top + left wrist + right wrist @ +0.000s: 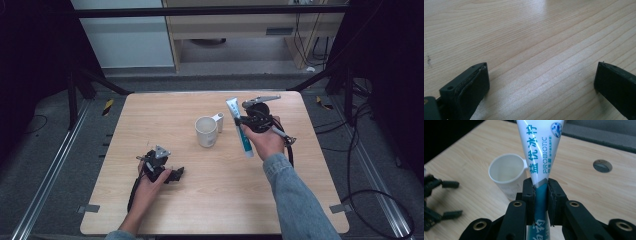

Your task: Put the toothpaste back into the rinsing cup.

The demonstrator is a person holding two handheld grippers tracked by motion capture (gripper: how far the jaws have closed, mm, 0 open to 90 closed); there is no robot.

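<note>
You are gripping a toothpaste tube in your right tongs while your left tongs are sitting wide apart on the tabletop.

The tabletop is carrying everything, and near its centre a white cup is standing upright with its handle pointing toward 1 o'clock. Just beside the cup, toward 3 o'clock, you are holding the tube off the wood, its flat crimped end pointing to 12 o'clock and its blue-green end to 6 o'clock. In the right gripper view your right tongs are pinching the tube narrowly where white print is meeting blue-green, with the cup behind at 10 o'clock. Toward 7 o'clock on the tabletop your left hand is resting with its tongs spread over bare wood.
</note>
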